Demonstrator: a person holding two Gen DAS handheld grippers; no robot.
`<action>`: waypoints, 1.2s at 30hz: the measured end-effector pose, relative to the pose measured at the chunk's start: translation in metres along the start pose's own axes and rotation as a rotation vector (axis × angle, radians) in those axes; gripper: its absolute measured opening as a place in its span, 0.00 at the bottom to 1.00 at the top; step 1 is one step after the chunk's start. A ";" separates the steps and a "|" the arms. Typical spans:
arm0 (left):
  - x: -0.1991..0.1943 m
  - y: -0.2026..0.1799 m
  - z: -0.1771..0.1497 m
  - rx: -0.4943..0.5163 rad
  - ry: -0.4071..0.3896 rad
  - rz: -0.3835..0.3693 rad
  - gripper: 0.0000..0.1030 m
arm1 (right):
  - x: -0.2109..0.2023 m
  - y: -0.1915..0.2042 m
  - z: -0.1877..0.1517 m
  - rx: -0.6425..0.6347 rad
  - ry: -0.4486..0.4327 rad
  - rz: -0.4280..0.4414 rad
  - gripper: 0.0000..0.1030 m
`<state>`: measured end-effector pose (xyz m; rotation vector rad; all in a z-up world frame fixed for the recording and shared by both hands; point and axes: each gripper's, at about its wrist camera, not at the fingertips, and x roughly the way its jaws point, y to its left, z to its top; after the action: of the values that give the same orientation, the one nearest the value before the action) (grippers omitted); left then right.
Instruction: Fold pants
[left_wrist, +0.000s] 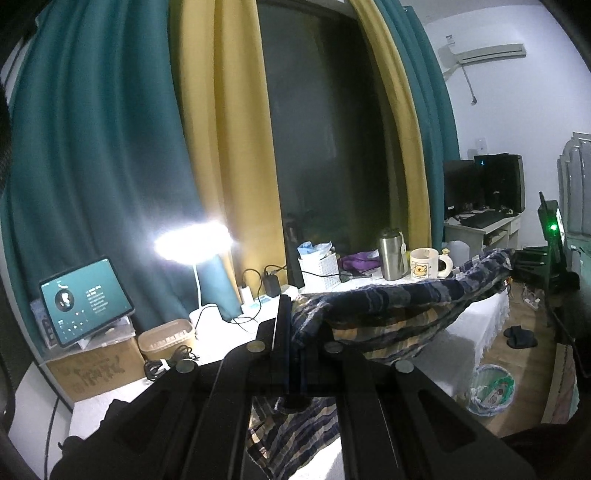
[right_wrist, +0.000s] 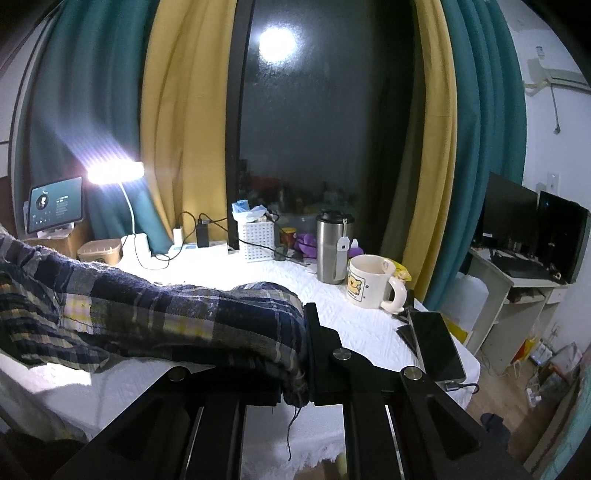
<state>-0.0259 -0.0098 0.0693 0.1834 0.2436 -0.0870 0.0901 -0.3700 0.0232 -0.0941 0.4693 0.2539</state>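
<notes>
Item 1 – L gripper (left_wrist: 295, 332): jaws closed right down, plaid cloth pinched between them; one edge of the pants (left_wrist: 388, 306) is held. Cloth is seen bunched at the pads, w/ more hanging below the jaws toward the table.

Item 2 – R gripper (right_wrist: 306, 343): jaws likewise fully closed on plaid fabric; frayed threads are seen dangling under the pinch. Opposite end of the same garment is judged to be held here.

Item 3 – pants (right_wrist: 147, 314): dark blue/yellow check, slung between the two grips, clear of the white tablecloth (right_wrist: 258, 273) along most of the span, sagging in the middle. Judged to be held up and spread so the cloth hangs straight before being laid down for a fold; fold not yet made.

Item 4 – table clutter, far side: mug (right_wrist: 365, 284), steel tumbler (right_wrist: 332, 251), white basket (right_wrist: 256, 240), lamp (right_wrist: 118, 171), tablet (right_wrist: 55, 208); phone (right_wrist: 437, 343) near R edge. All are kept back or aside, so the near part of the cloth-covered top is left free as the laying area. Mug and phone are nearest the R grip; risk of snagging is judged slight but present.
</notes>
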 end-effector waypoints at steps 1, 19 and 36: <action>0.003 0.000 0.000 -0.003 0.004 -0.001 0.02 | 0.001 0.000 0.001 0.000 0.001 -0.001 0.09; 0.048 0.026 0.008 -0.069 0.044 -0.027 0.02 | 0.041 0.006 0.024 -0.014 0.059 -0.017 0.09; 0.106 0.044 0.012 -0.074 0.109 -0.022 0.02 | 0.097 0.008 0.041 -0.013 0.124 -0.016 0.09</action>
<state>0.0839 0.0240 0.0620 0.1125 0.3574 -0.0894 0.1898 -0.3344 0.0149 -0.1270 0.5904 0.2367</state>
